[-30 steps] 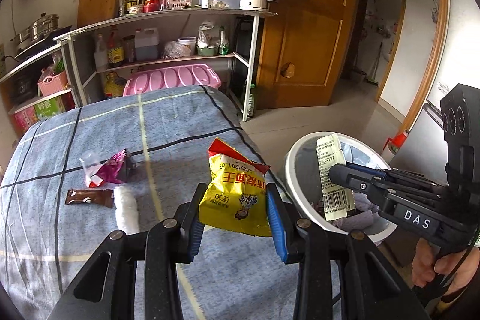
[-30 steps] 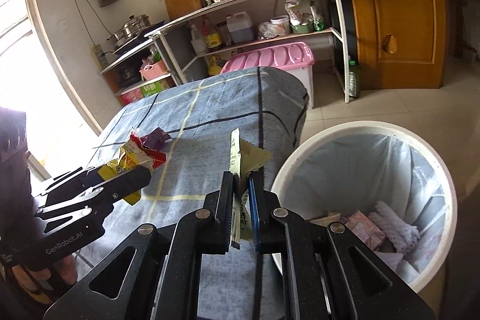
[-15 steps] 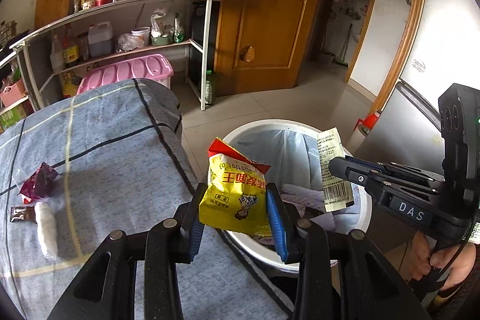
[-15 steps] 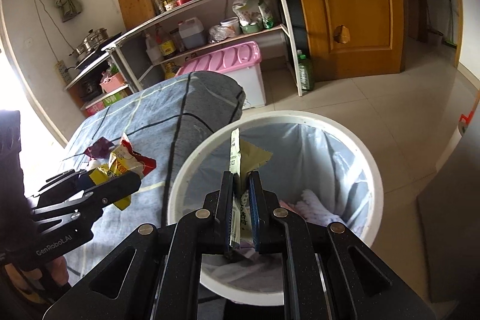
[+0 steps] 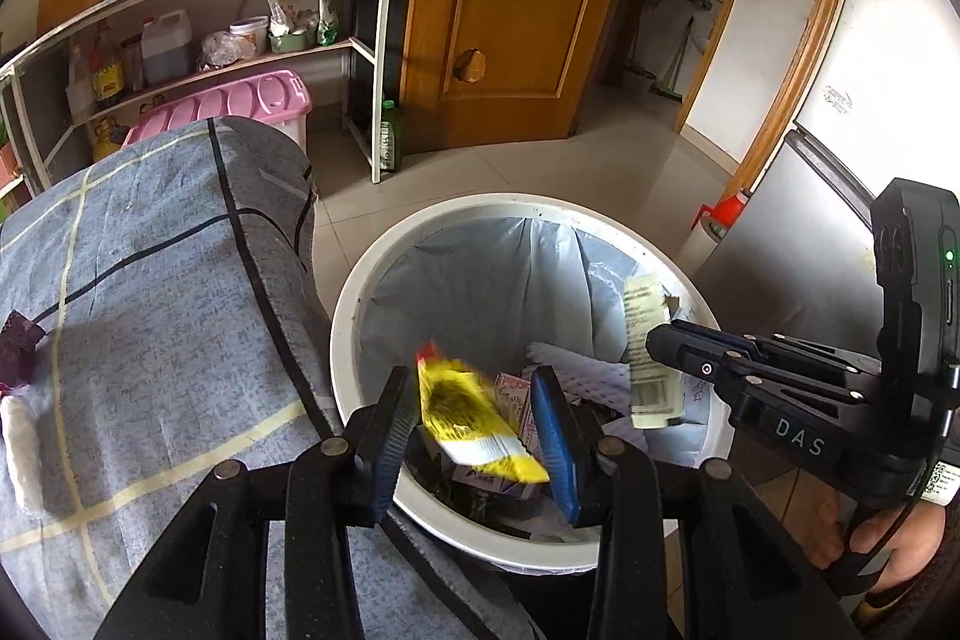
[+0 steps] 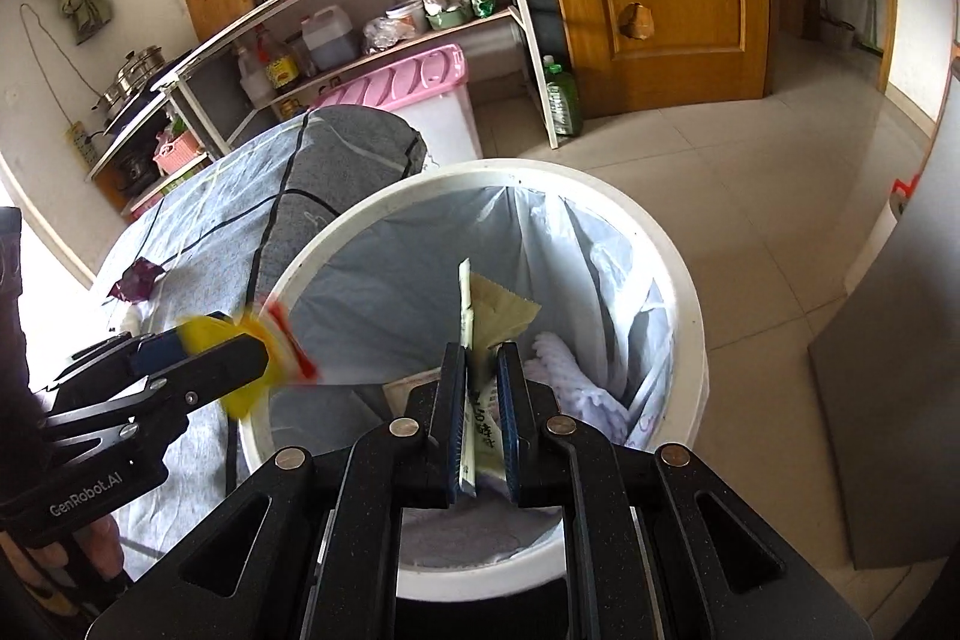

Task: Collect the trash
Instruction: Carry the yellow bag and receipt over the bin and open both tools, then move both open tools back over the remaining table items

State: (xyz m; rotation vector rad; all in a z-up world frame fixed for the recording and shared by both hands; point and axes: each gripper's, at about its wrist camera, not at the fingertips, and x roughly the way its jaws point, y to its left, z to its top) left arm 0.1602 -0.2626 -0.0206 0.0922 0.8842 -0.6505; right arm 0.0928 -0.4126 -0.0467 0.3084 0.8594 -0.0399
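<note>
My left gripper is over the near rim of the white trash bin. Its jaws stand apart and the yellow snack bag is blurred and tilted between them, falling free. It also shows in the right wrist view beside the left gripper. My right gripper is over the bin with its jaws a little apart around a pale green wrapper; the wrapper still stands between them. The wrapper and right gripper show in the left wrist view.
The bin holds a grey liner and several pieces of trash. The blue checked table lies left of it with a purple wrapper and a white wad. A shelf rack, pink tub and wooden door stand behind.
Both grippers moved further over the bin. The left jaws opened and the yellow bag tipped and started dropping. The right jaws loosened around the green wrapper.
</note>
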